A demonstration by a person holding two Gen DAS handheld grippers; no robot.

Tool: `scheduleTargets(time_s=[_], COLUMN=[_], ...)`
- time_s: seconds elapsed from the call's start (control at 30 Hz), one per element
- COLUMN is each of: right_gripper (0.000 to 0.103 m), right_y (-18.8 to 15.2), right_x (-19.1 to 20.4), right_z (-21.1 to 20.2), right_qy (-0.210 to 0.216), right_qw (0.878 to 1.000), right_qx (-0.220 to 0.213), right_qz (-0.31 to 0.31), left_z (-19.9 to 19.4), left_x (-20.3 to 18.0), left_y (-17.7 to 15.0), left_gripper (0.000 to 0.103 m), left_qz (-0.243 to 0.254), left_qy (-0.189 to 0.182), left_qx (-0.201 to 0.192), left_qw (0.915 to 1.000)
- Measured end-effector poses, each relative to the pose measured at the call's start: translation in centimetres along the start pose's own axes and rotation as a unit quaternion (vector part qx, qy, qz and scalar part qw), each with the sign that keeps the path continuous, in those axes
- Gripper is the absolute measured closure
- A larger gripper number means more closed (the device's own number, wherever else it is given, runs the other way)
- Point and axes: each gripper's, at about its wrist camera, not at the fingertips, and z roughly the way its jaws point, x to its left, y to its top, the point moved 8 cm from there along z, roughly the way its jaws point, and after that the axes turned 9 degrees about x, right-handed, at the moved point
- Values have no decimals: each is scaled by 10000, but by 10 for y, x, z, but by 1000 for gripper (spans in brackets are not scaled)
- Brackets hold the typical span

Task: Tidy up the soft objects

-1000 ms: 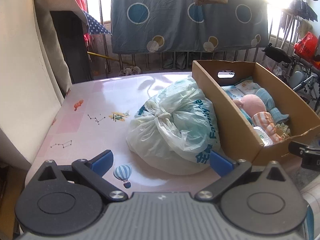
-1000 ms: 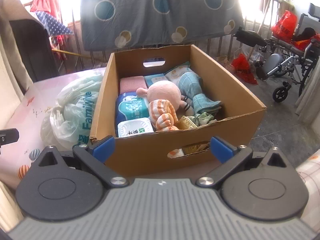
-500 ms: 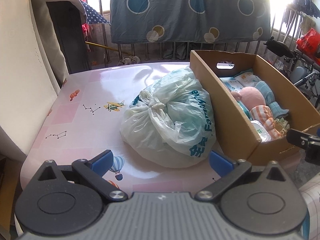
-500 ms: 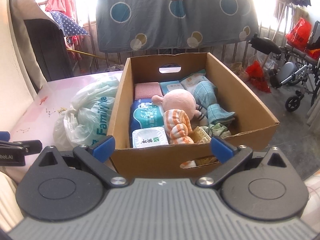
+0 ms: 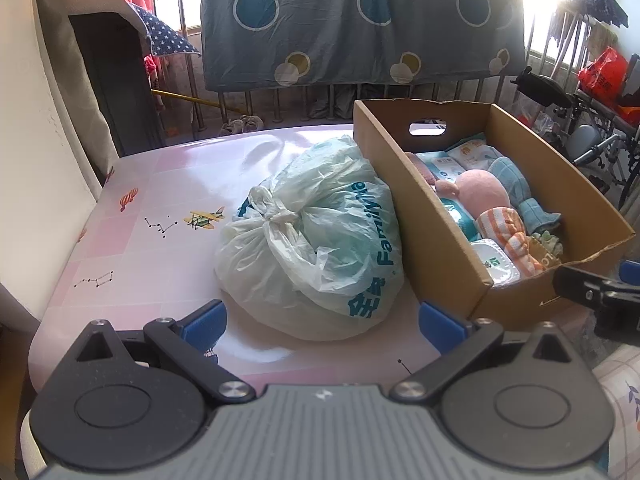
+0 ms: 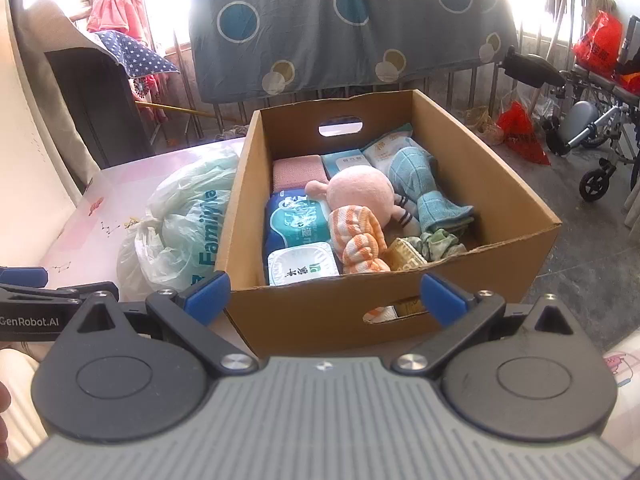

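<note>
Right wrist view, both claws empty, spread wide, "GenRobot.AI" on left claw [image 6: 24, 300] (casing), plastic bag [image 6: 180, 232] reading "Family".

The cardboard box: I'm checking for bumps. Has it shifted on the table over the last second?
No. In the right wrist view the cardboard box still sits against the tied plastic bag, as before. Both shrink together, so the right gripper has backed away.

surface: pink table [image 5: 168, 184] | on it: knotted plastic bag [image 5: 316, 248], touching cardboard box [image 5: 436, 236]
</note>
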Motion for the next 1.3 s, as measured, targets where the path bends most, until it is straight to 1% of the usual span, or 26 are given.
scheduleTargets(time_s=[0.2,1.3], right_gripper=[1,1], right_y=[-3,2], right_x=[-3,4], right_z=[5,2], right_qy=[-3,9], right_qw=[10000,9999], right_qx=[68,41], right_qz=[14,-104], left_z=[-1,-2], left_x=[2,3], left_y=[0,1], left_gripper=[0,0], left_qz=[-18,-14], left_qy=[42,5], left_qx=[0,26], left_qw=[10000,10000])
